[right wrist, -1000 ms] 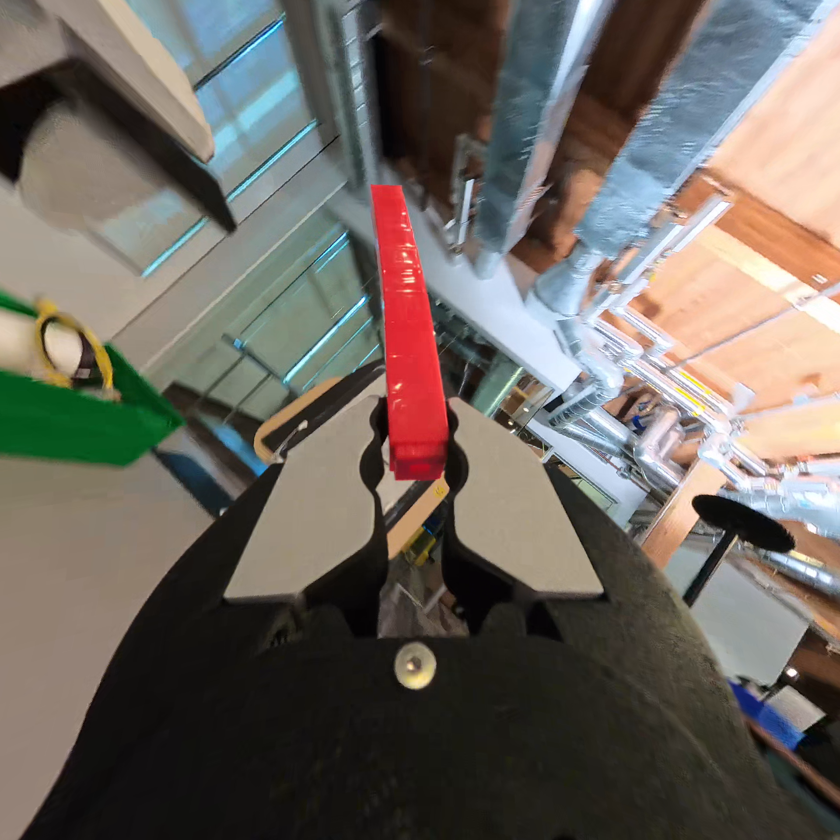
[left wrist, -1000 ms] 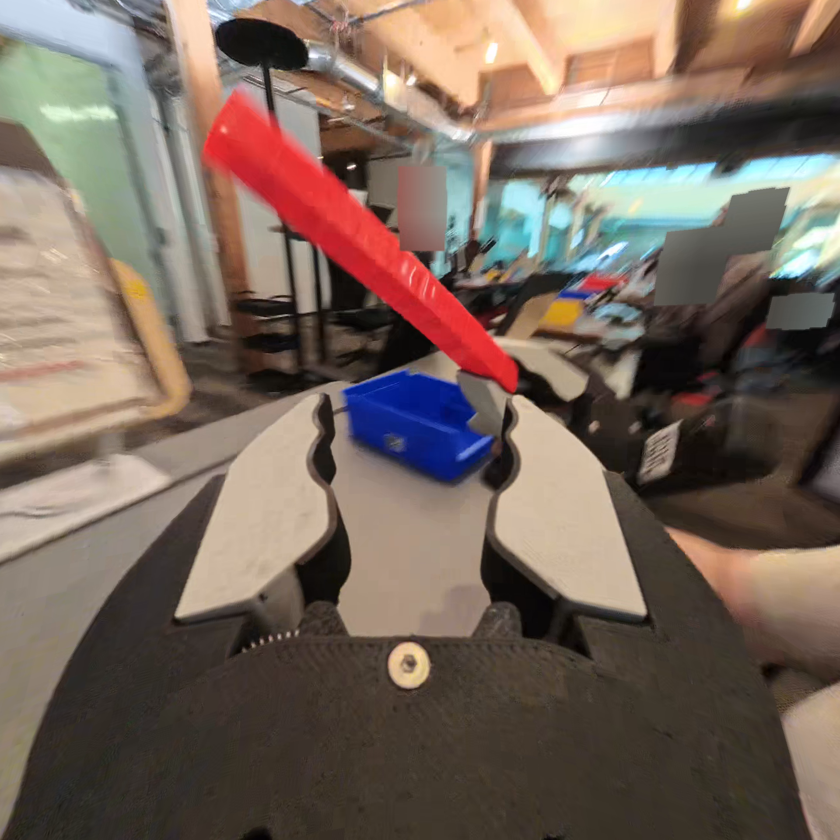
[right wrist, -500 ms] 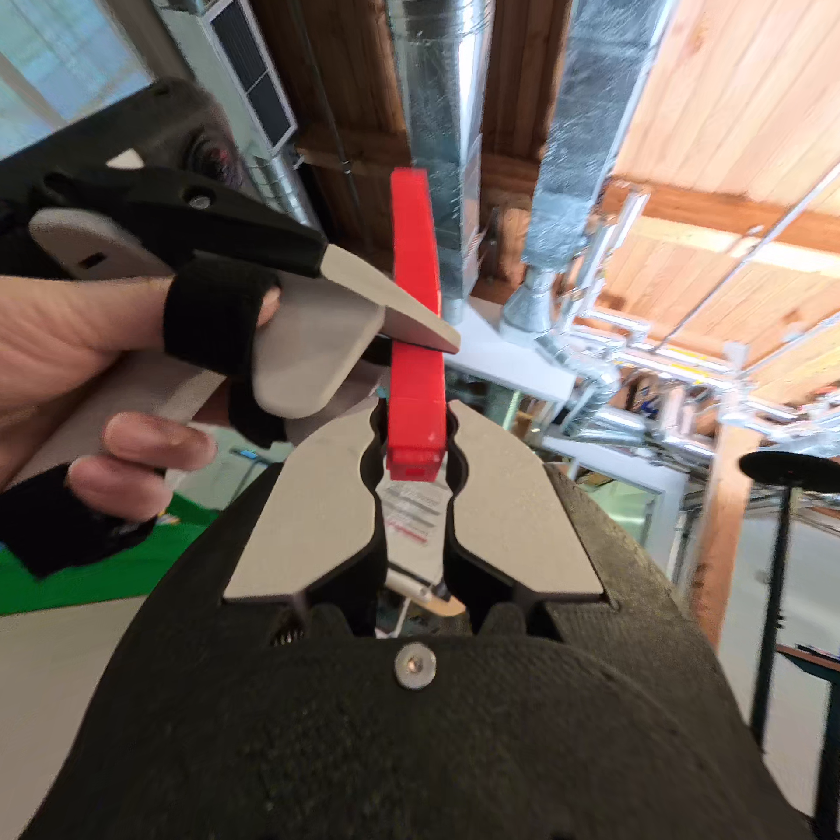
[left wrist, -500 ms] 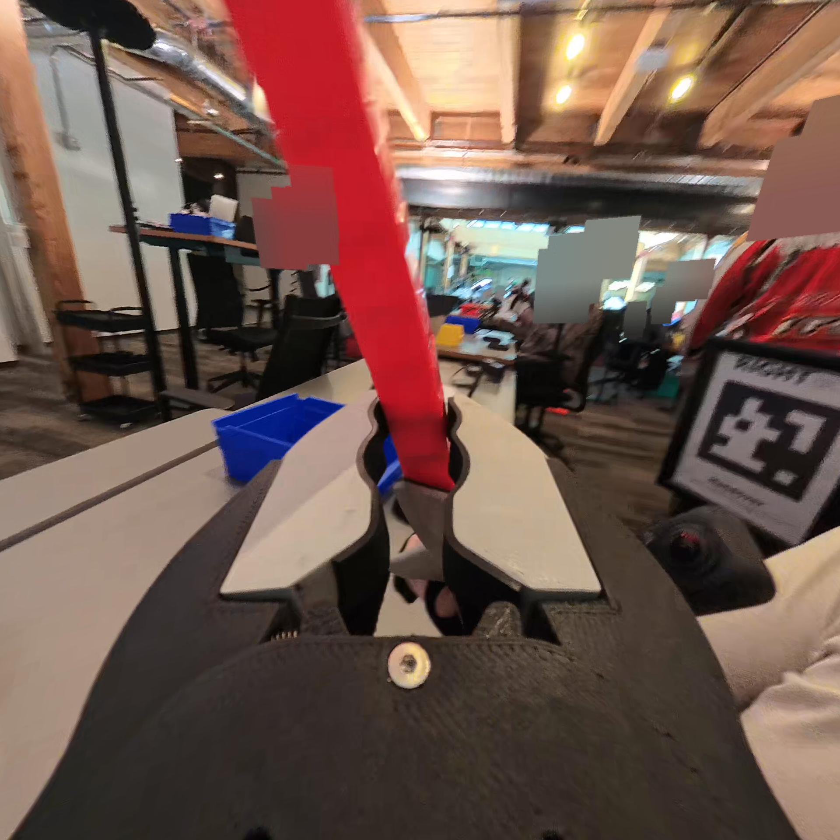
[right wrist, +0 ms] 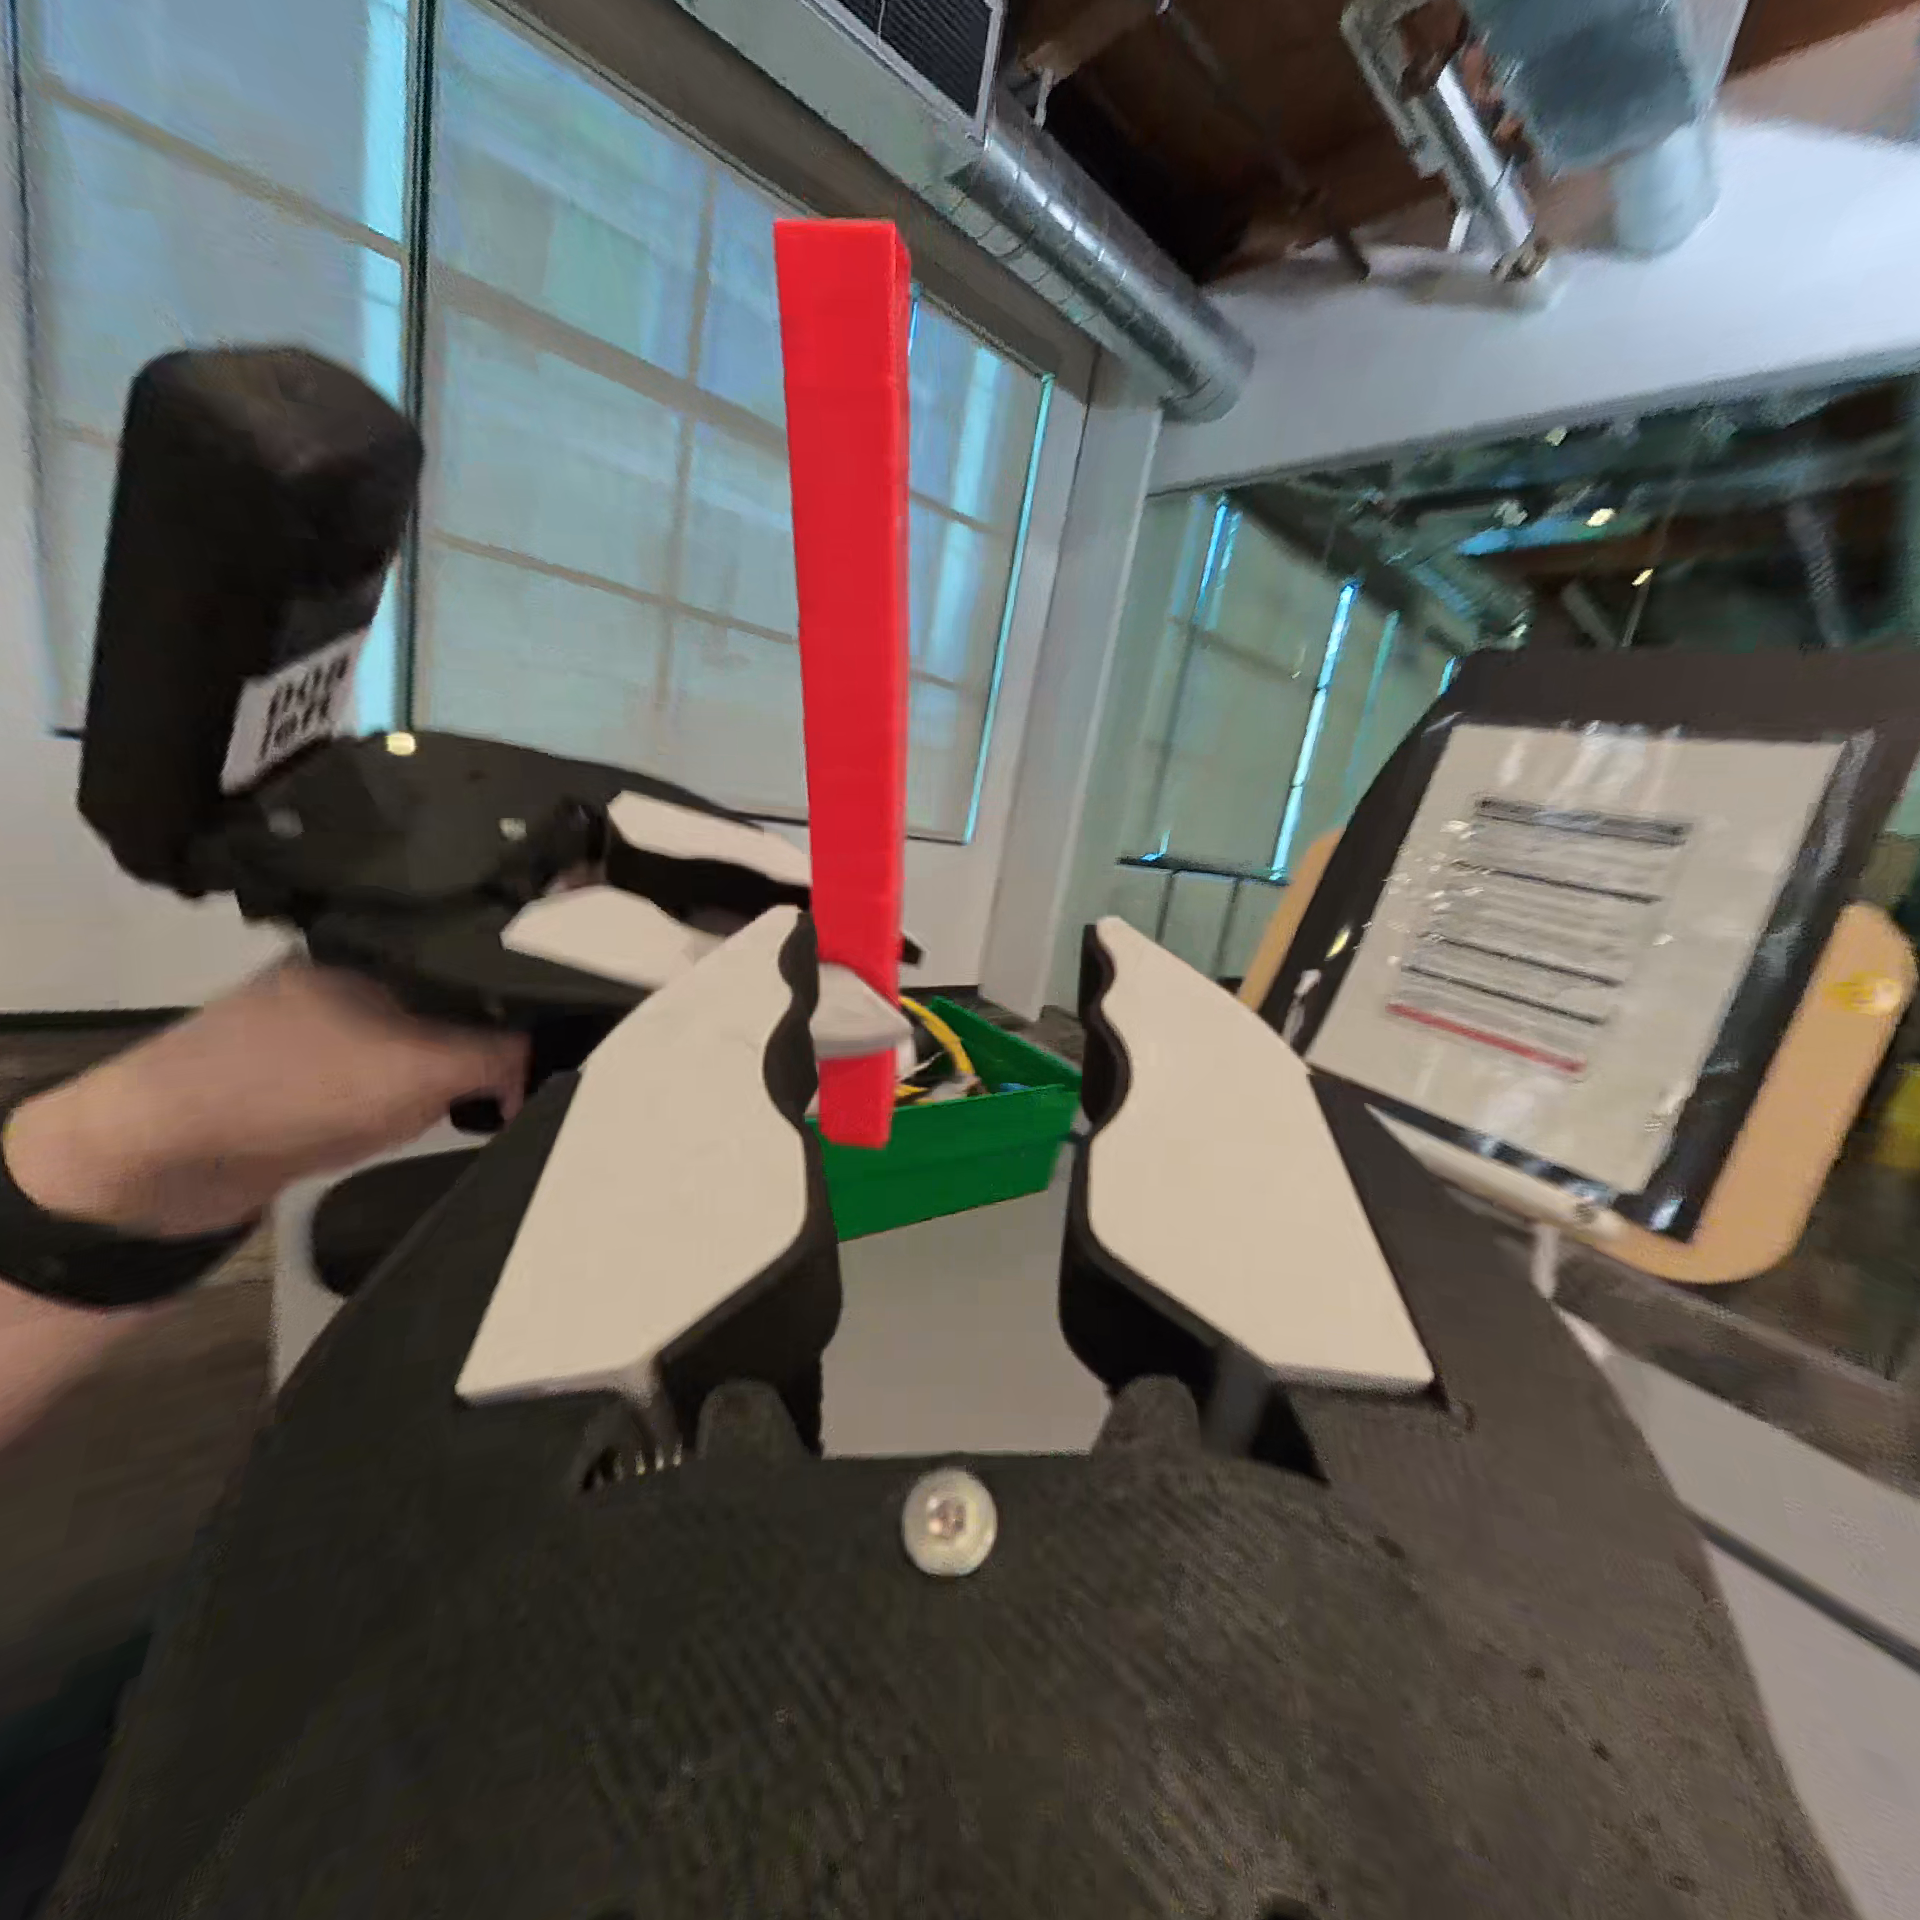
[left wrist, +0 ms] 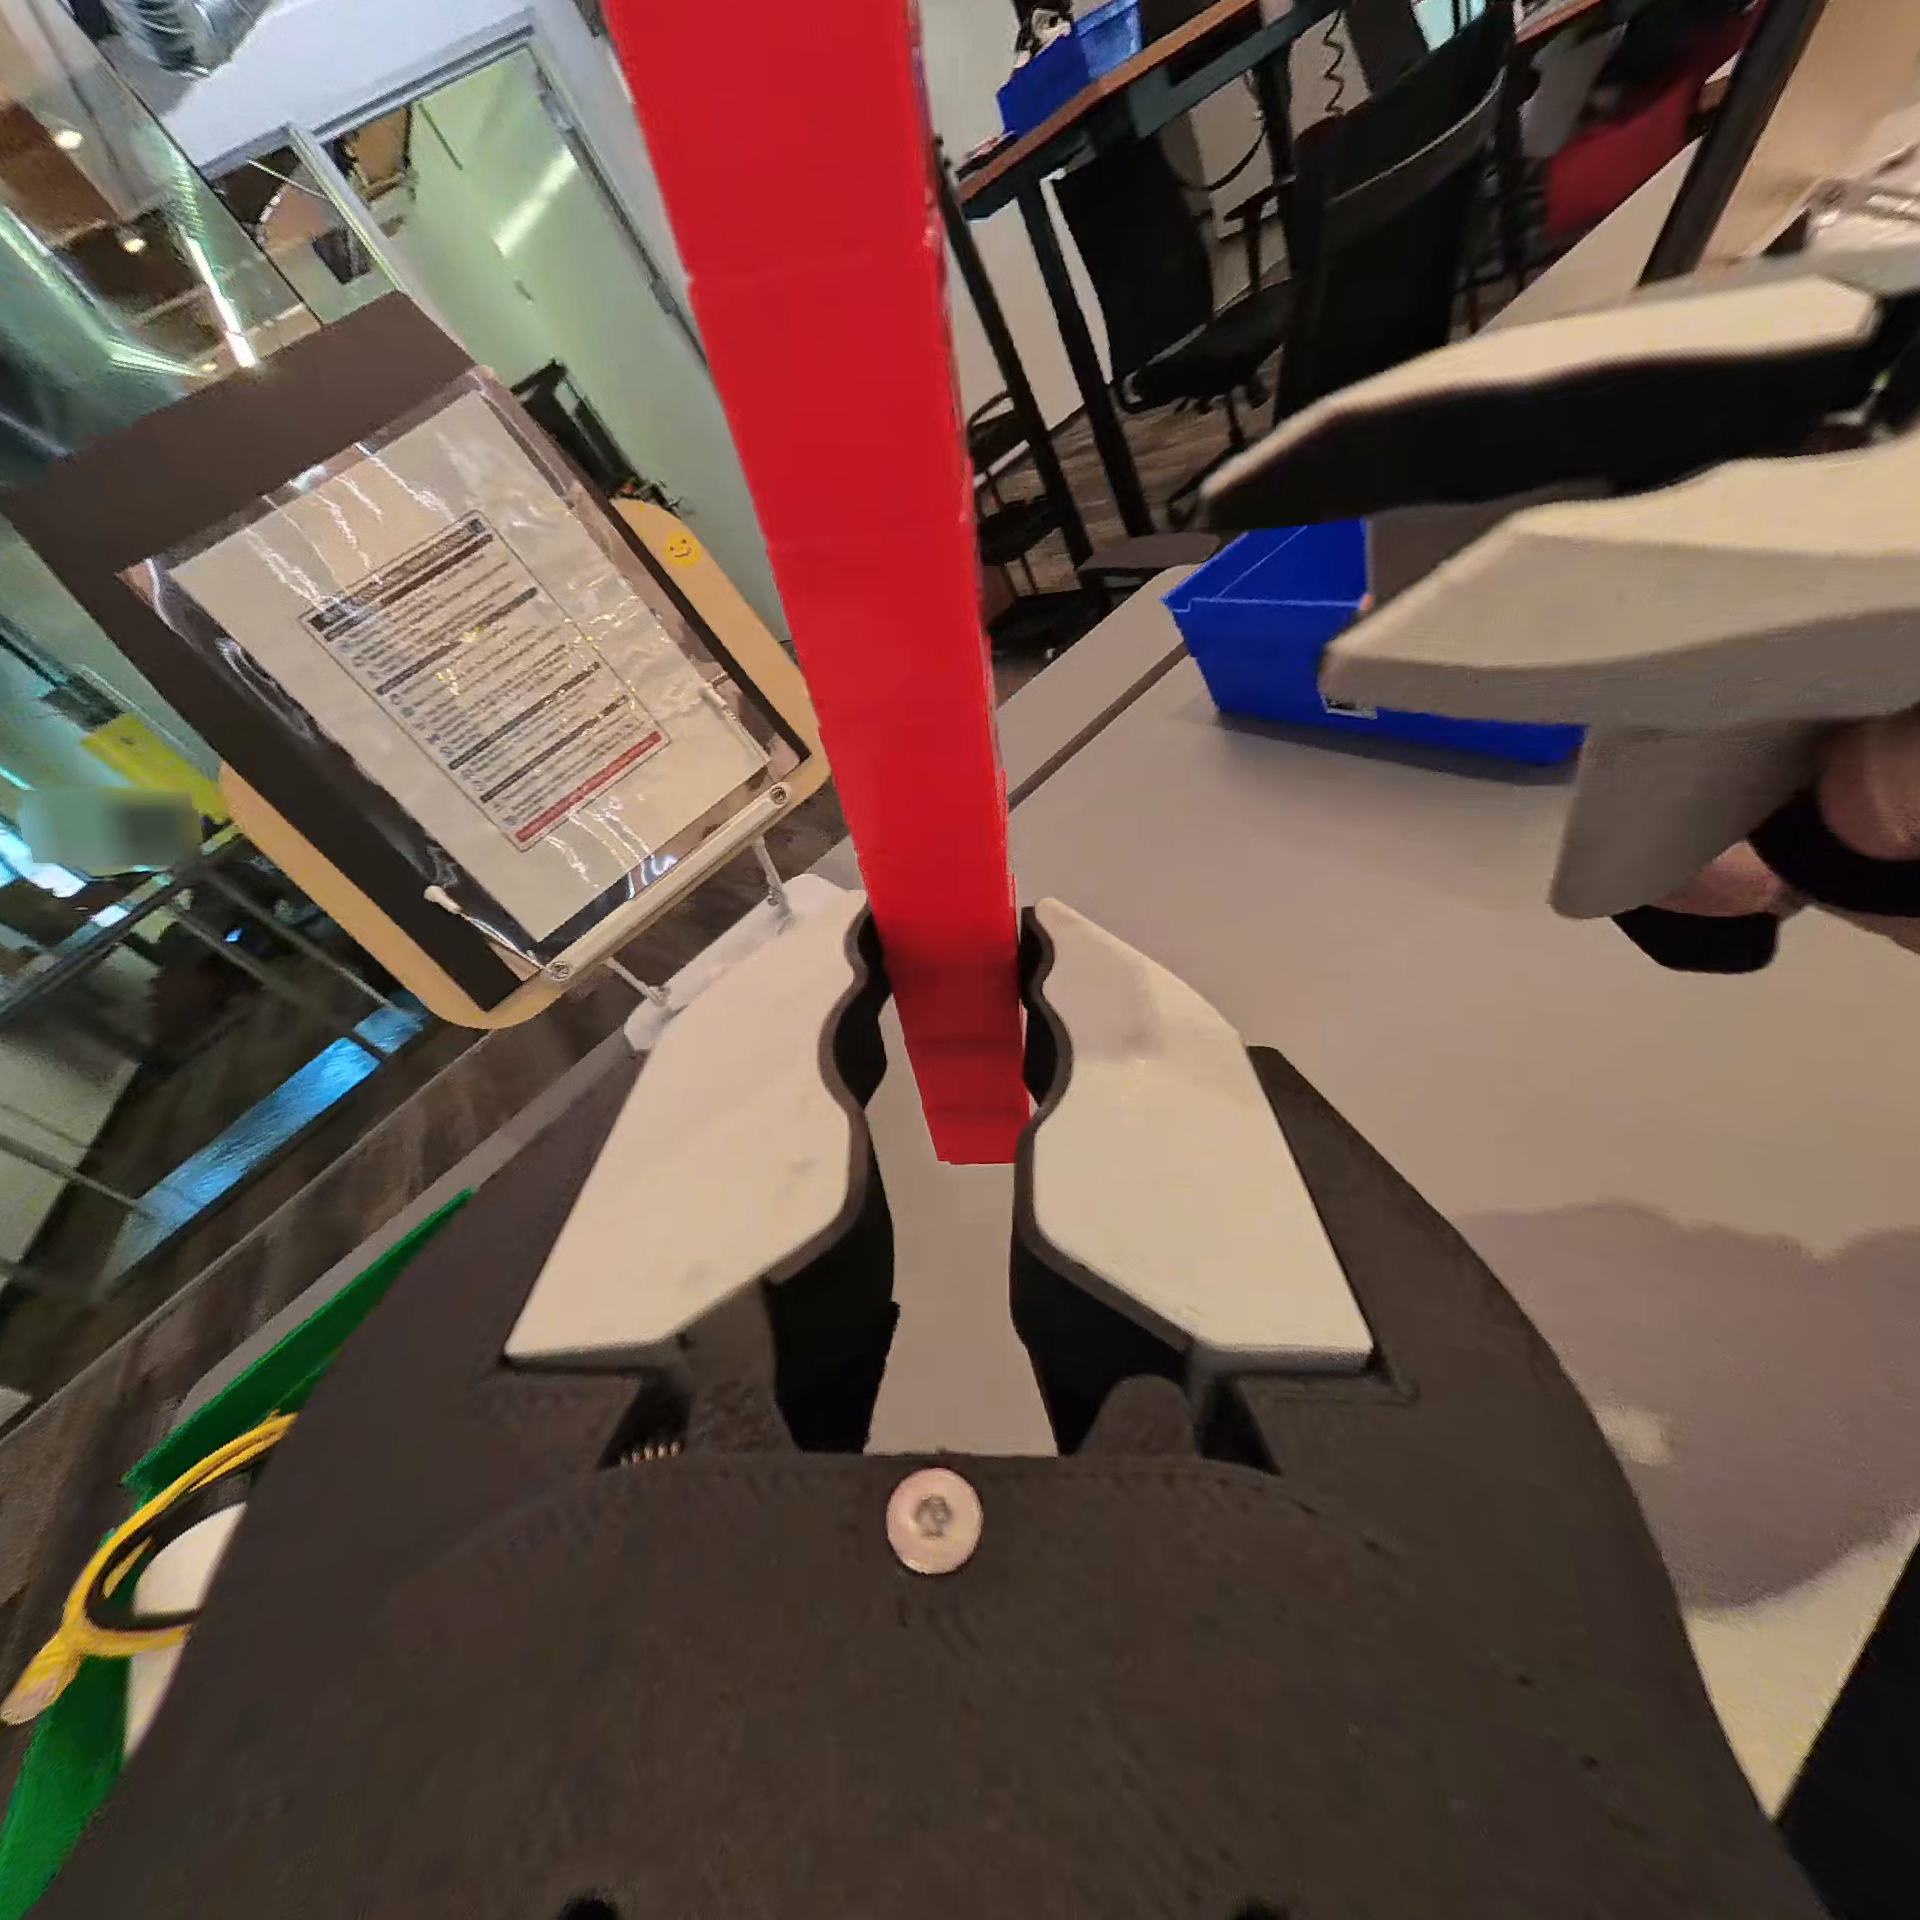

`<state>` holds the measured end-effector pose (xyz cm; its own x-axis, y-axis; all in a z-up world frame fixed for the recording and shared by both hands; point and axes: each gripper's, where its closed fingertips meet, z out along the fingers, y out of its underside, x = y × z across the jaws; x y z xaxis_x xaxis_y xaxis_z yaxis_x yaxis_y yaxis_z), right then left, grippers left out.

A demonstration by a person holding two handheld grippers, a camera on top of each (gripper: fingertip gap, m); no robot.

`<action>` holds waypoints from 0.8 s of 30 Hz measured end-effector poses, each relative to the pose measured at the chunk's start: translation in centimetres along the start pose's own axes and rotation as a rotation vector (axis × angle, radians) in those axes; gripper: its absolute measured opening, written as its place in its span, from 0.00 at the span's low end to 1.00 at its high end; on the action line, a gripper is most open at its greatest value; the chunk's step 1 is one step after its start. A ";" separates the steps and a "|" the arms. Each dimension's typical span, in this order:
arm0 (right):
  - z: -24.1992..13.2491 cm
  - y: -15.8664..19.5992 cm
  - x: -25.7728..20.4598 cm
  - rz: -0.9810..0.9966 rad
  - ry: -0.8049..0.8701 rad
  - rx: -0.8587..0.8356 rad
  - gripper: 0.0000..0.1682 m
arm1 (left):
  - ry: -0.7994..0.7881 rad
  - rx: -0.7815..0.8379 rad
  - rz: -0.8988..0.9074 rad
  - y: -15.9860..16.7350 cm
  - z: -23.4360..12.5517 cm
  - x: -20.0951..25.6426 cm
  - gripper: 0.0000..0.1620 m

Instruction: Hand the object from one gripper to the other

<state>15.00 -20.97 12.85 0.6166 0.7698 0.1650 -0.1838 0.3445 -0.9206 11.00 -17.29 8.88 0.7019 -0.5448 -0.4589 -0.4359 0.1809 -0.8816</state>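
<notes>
A long red bar (left wrist: 831, 520) stands upright in my left gripper (left wrist: 951, 935), which is shut on its lower end. In the left wrist view my right gripper (left wrist: 1268, 582) is to the right, open and clear of the bar. In the right wrist view my right gripper (right wrist: 945, 925) is open and empty. The red bar (right wrist: 847, 623) stands just beyond its left finger, held near the bottom by the left gripper (right wrist: 842, 935), which reaches in from the left in a person's hand (right wrist: 260, 1070).
A grey table (left wrist: 1351, 1039) lies below. A blue bin (left wrist: 1278, 644) sits on it to the right. A green bin (right wrist: 935, 1153) with yellow cable sits beyond the bar. A framed sheet on a stand (left wrist: 468, 665) is off the table edge. Left tips to right tips: about 7 cm.
One second ago the right gripper alone held the bar; then the left shut on it too. Now the right gripper has opened and drawn back, leaving the bar in the left.
</notes>
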 end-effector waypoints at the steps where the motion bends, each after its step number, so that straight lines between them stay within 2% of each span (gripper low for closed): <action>1: 0.7 0.1 -0.3 0.026 -0.012 -0.015 0.29 | -0.009 -0.005 0.014 0.3 0.2 0.3 0.14; 4: 2.4 1.3 -1.0 0.036 -0.018 -0.068 0.29 | -0.013 -0.025 0.031 1.0 0.7 1.2 0.14; 9: 3.1 2.9 -1.4 -0.041 -0.038 -0.099 0.18 | 0.027 0.002 -0.019 1.2 1.1 2.4 0.14; 10: 3.0 3.1 -1.2 -0.071 -0.034 -0.109 0.15 | 0.030 -0.002 -0.030 1.4 1.0 2.5 0.15; 11: 2.9 3.1 -0.7 -0.139 -0.014 -0.115 0.13 | 0.049 -0.016 -0.038 1.7 0.7 2.7 0.22; 13: 2.3 2.3 0.5 -0.395 0.034 -0.098 0.13 | 0.109 -0.067 -0.109 2.8 -0.2 3.1 0.35; 14: 1.9 2.0 1.1 -0.568 0.059 -0.094 0.13 | 0.173 -0.077 -0.159 3.1 -1.1 3.5 0.38; 16: 1.1 1.3 1.9 -0.949 0.098 -0.084 0.13 | 0.332 -0.066 -0.296 3.0 -3.4 4.2 0.37; 18: 0.4 1.0 1.9 -1.285 0.085 -0.063 0.13 | 0.471 -0.002 -0.472 1.5 -6.1 3.9 0.35; 21: -0.5 1.3 0.7 -1.547 -0.025 -0.014 0.13 | 0.630 0.079 -0.688 -1.2 -9.3 2.5 0.37; 24: -1.2 1.0 -1.0 -1.702 -0.110 0.059 0.13 | 0.674 0.068 -0.741 -2.1 -9.1 1.8 0.38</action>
<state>15.18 -22.03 11.32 0.0805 -0.4310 0.8987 0.5500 0.7712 0.3205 8.04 -26.13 10.88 0.3082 -0.8854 0.3479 0.0298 -0.3566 -0.9338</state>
